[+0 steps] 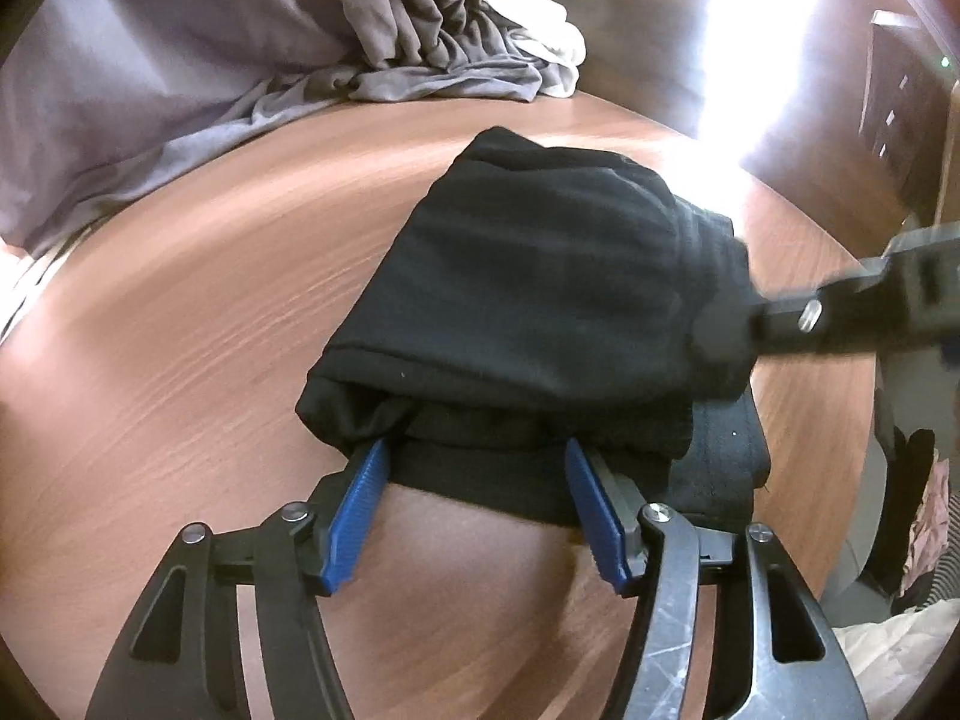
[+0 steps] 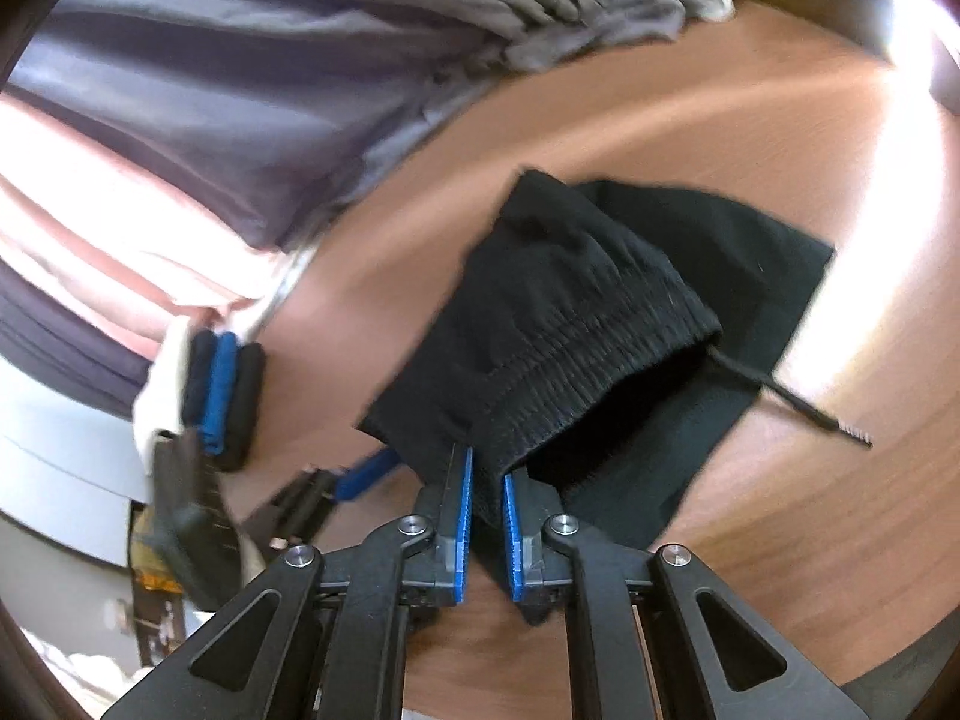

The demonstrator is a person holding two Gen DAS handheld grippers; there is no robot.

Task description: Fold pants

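Black pants [image 1: 540,276] lie folded in a bundle on the brown wooden table [image 1: 180,312]. My left gripper [image 1: 474,456] is open, its blue pads [image 1: 366,474] standing on either side of the bundle's near edge without squeezing it. My right gripper [image 2: 486,483] is shut on the elastic waistband [image 2: 576,336] and holds that corner up off the lower layer. In the left wrist view it reaches in from the right and meets the bundle's right side [image 1: 720,330]. A black drawstring [image 2: 804,411] trails out onto the table.
A heap of grey clothes [image 1: 432,30] with a white piece [image 1: 540,42] lies at the table's far edge. Pink and dark fabric [image 2: 90,228] and a small dark and blue stack [image 2: 222,390] are at the left. Dark furniture [image 1: 900,120] stands beyond the table on the right.
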